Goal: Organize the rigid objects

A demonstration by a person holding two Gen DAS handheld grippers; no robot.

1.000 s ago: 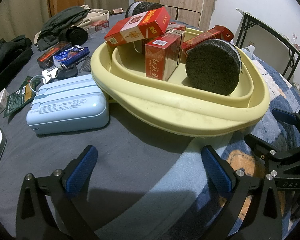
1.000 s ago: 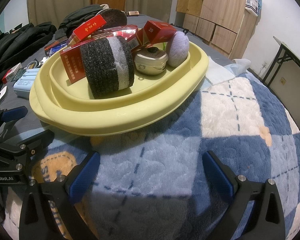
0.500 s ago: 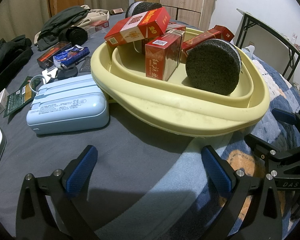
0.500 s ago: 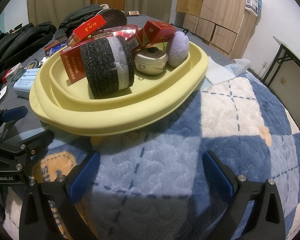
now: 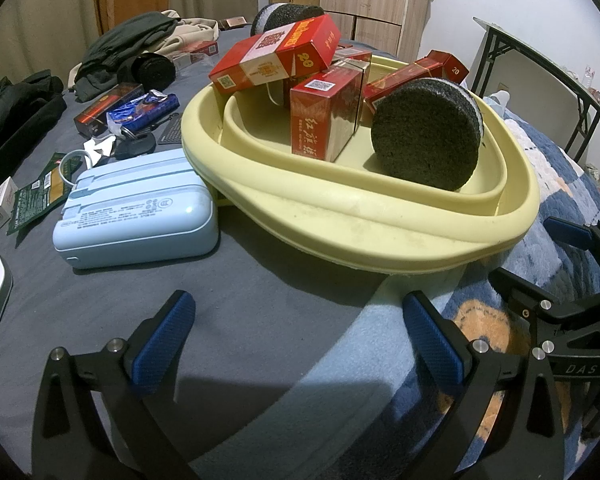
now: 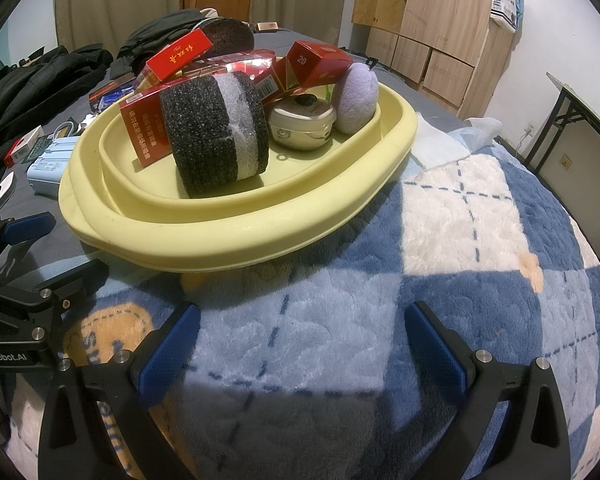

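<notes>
A pale yellow basin [image 5: 380, 236] [image 6: 228, 236] sits on the bed. It holds several red cigarette boxes [image 5: 324, 116] [image 6: 144, 128], a dark round sponge block [image 5: 424, 136] [image 6: 216, 132], a metal tin [image 6: 300, 122] and a lilac puff [image 6: 356, 98]. A light blue power bank [image 5: 136, 216] lies left of the basin, touching its rim. My left gripper [image 5: 296, 340] is open and empty, short of the basin. My right gripper [image 6: 300, 344] is open and empty over the blue plaid blanket [image 6: 460, 240].
Left of the basin lie a red box [image 5: 104, 108], a blue wrapper [image 5: 144, 108], keys [image 5: 136, 144], green packets [image 5: 36, 196] and dark clothes [image 5: 128, 40]. Wooden cabinets [image 6: 440, 20] and a folding table [image 5: 548, 60] stand behind. Each gripper shows in the other's view [image 5: 572, 320] [image 6: 20, 280].
</notes>
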